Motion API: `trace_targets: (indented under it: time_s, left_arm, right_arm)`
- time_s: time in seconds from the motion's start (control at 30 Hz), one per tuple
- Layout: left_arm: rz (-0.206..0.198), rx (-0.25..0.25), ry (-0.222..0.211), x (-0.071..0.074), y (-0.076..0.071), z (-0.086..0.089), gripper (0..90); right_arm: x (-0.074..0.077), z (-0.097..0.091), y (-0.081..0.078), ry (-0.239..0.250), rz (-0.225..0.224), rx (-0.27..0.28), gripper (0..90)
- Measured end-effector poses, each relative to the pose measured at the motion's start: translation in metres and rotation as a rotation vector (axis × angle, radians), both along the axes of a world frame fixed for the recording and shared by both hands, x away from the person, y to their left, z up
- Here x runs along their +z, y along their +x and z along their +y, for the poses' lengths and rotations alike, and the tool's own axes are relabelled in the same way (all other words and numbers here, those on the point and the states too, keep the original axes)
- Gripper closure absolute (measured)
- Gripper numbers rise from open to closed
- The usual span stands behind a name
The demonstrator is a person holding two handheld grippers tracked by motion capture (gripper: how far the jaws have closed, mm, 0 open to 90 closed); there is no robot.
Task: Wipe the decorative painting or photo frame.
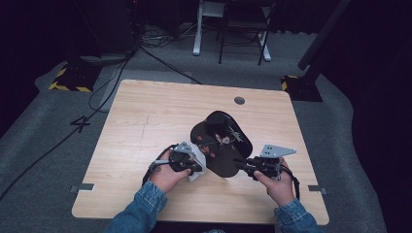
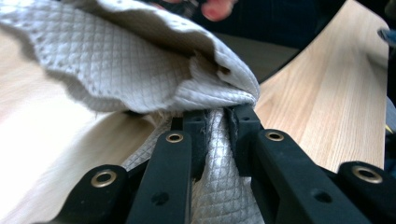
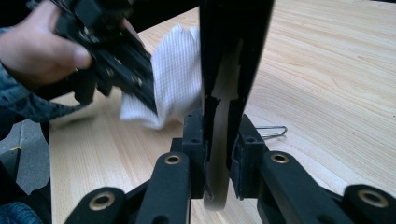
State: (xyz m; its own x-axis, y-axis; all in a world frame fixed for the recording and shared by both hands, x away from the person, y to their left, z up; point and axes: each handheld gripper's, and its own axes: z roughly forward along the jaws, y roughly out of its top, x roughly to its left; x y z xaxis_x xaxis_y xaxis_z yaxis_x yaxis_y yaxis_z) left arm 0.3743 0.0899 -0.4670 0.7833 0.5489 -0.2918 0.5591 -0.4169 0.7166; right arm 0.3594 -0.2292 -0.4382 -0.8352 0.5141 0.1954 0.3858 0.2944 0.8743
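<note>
Cloth [image 2: 140, 70] pinched in left gripper [image 2: 217, 123]; right gripper [image 3: 219, 140] clamps black tray [image 1: 221, 141] edge (high view: painted top).

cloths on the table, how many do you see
1. A white cloth sits at the left edge of the black plate, clamped in the left gripper. Others could be hidden under the plate.

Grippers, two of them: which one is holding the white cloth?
The left gripper holds the white cloth, bunched between its jaws beside the black tray. The right gripper is shut on that tray's edge instead.
</note>
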Motion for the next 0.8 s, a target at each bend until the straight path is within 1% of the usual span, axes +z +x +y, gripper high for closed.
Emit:
trace_targets:
  time_s: [0.13,0.23,0.33,0.4,0.43,0.57,0.6,0.67,0.73,0.77,0.8]
  left_arm:
    - [-0.026,0.079,0.004,0.007,-0.001,0.021,80.8]
    - [-0.037,0.141,-0.006,0.010,-0.002,0.039,80.7]
    - [-0.051,0.184,0.005,0.012,-0.003,0.055,80.7]
    - [-0.054,0.217,0.006,0.013,-0.005,0.066,80.7]
    - [-0.054,0.217,0.006,0.013,-0.005,0.066,80.6]
    - [-0.070,0.277,0.032,0.012,-0.006,0.084,80.5]
    - [-0.068,0.287,0.031,0.012,-0.006,0.087,80.5]
    - [-0.076,0.324,0.035,0.012,-0.006,0.097,80.5]
    - [-0.075,0.350,0.050,0.011,-0.006,0.105,80.5]
    - [-0.086,0.378,0.069,0.010,-0.005,0.112,80.5]
    - [-0.084,0.394,0.073,0.009,-0.005,0.116,80.5]
  right_arm:
    - [0.000,-0.001,0.001,-0.005,-0.005,-0.004,79.2]
    - [0.000,-0.001,0.002,-0.006,-0.009,-0.009,79.2]
    - [0.000,-0.001,0.003,-0.006,-0.014,-0.010,79.2]
    - [0.000,-0.002,0.004,-0.008,-0.019,-0.012,79.1]
    - [0.000,-0.002,0.005,-0.007,-0.021,-0.013,79.1]
    - [0.000,-0.003,0.006,-0.010,-0.024,-0.014,79.0]
    - [0.000,-0.003,0.006,-0.011,-0.025,-0.015,79.0]
    - [0.000,-0.003,0.006,-0.014,-0.028,-0.016,79.0]
    - [0.000,-0.003,0.006,-0.014,-0.029,-0.016,78.9]
    - [0.000,-0.003,0.007,-0.014,-0.029,-0.015,79.0]
    - [0.000,-0.003,0.007,-0.014,-0.029,-0.015,79.0]
